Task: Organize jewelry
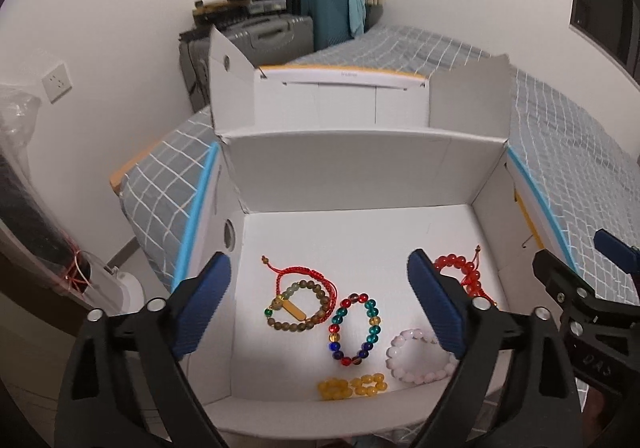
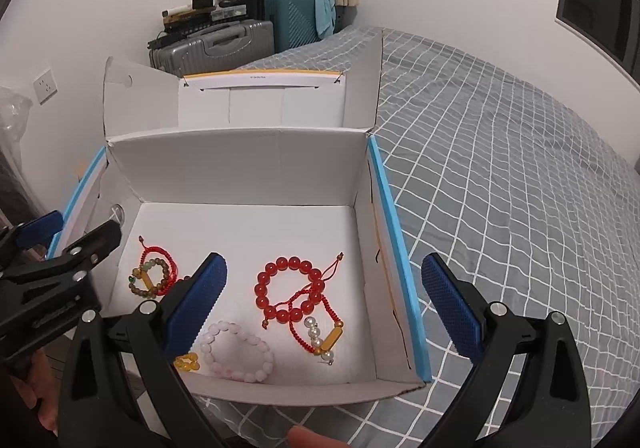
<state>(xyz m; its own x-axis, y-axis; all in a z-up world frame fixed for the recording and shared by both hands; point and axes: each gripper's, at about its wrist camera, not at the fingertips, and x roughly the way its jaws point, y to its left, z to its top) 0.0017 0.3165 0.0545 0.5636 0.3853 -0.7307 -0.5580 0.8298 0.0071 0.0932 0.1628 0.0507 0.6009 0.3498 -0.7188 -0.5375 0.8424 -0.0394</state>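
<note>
An open white cardboard box sits on the bed with several bracelets on its floor. In the left wrist view: a brown bead bracelet with red cord, a multicolour bead bracelet, a pink bead bracelet, a yellow bead bracelet and a red bead bracelet. In the right wrist view: the red bead bracelet, a red cord bracelet with pearls and gold tube, the pink one. My left gripper is open above the box. My right gripper is open over the box's right side.
The box rests on a grey checked bedspread. Suitcases and clutter stand against the far wall. A wall socket is at the left. A white appliance stands on the floor to the left.
</note>
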